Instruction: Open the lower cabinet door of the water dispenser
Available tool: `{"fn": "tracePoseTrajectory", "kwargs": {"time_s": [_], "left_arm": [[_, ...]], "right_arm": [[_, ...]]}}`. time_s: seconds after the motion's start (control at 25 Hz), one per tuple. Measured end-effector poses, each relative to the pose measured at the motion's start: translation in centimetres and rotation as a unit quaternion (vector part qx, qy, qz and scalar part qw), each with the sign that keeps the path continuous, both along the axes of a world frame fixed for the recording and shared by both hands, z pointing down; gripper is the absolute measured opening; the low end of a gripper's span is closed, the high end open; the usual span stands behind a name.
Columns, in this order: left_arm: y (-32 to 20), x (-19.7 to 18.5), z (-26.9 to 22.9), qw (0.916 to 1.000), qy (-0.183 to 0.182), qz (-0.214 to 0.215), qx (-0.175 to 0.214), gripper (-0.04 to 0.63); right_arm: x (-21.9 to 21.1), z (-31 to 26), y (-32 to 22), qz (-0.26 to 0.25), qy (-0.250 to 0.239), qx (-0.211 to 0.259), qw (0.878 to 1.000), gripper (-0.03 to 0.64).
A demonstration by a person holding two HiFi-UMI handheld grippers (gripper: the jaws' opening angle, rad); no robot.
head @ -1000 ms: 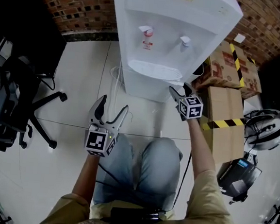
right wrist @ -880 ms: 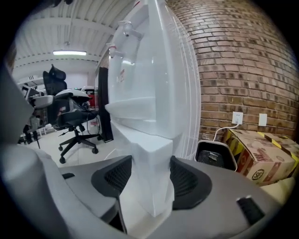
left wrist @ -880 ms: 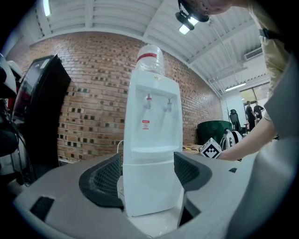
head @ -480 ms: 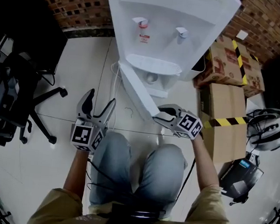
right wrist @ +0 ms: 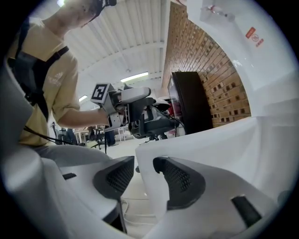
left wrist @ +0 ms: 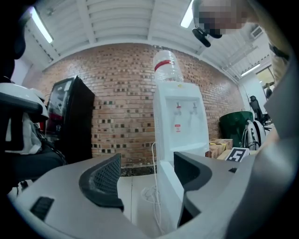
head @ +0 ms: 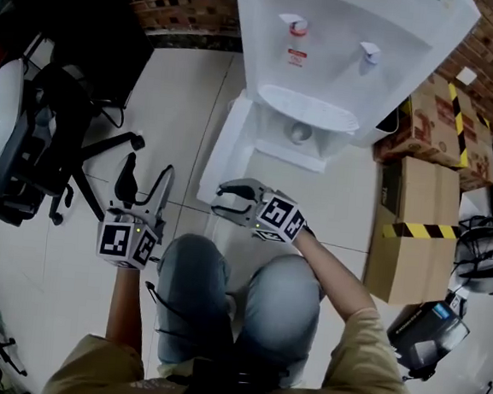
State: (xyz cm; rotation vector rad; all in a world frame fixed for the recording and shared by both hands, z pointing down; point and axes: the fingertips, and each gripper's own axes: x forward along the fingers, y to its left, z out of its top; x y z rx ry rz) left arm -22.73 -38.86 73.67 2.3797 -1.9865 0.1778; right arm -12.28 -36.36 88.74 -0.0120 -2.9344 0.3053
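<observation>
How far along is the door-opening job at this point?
Done: lower cabinet door stands swung wide from the water dispenser. In hand: right tongs grip its edge, jaws just easing open. Remaining: letting go. Left tongs idle, open.

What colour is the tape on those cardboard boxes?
Yellow-and-black striped tape, clearest in the head view.

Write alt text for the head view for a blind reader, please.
The right claw, jaws just easing apart, holds the edge of the water dispenser's lower cabinet door, swung open. The left claw hangs open and empty.
</observation>
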Motion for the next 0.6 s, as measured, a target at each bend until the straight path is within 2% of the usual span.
{"fn": "tracePoseTrajectory", "kwargs": {"time_s": [0.04,0.08,0.12,0.16,0.2,0.24,0.32,0.4,0.48,0.52,0.6], "left_arm": [[0.1,-0.2,-0.2,1.0000,0.000,-0.003,-0.002,0.344],[0.0,0.0,-0.9,1.0000,-0.001,-0.003,-0.004,0.344],[0.0,0.7,-2.1,1.0000,-0.002,0.001,-0.006,0.344],[0.0,1.8,-3.8,0.9999,-0.002,0.010,-0.009,0.344],[0.0,3.2,-5.9,0.9997,-0.003,0.022,-0.012,0.343],[-0.2,4.6,-8.1,0.9992,-0.002,0.037,-0.013,0.344],[-0.5,7.4,-12.4,0.9980,0.011,0.060,-0.016,0.343],[0.0,10.0,-17.3,0.9968,0.035,0.067,-0.026,0.343],[0.9,12.2,-22.9,0.9955,0.055,0.069,-0.035,0.343],[1.4,13.1,-26.1,0.9946,0.064,0.073,-0.038,0.344],[2.1,14.9,-32.5,0.9927,0.072,0.091,-0.034,0.342]], "right_arm": [[-0.1,-0.1,0.0,0.007,-0.003,-0.024,1.000,0.259],[0.1,0.1,0.2,0.011,0.001,-0.061,0.998,0.366],[0.5,0.4,0.9,0.011,0.014,-0.105,0.994,0.540],[1.5,0.8,1.9,0.012,0.037,-0.135,0.990,0.583],[3.0,0.9,2.9,0.019,0.065,-0.140,0.988,0.583],[4.8,0.3,3.3,0.035,0.088,-0.125,0.988,0.583],[8.8,-4.1,2.9,0.092,0.096,-0.098,0.986,0.581],[12.4,-11.7,2.3,0.158,0.083,-0.078,0.981,0.576],[15.1,-21.2,2.0,0.211,0.089,-0.023,0.973,0.557],[16.3,-26.2,1.8,0.238,0.087,0.004,0.967,0.557],[18.8,-36.1,0.8,0.306,0.048,0.036,0.950,0.557]]}}
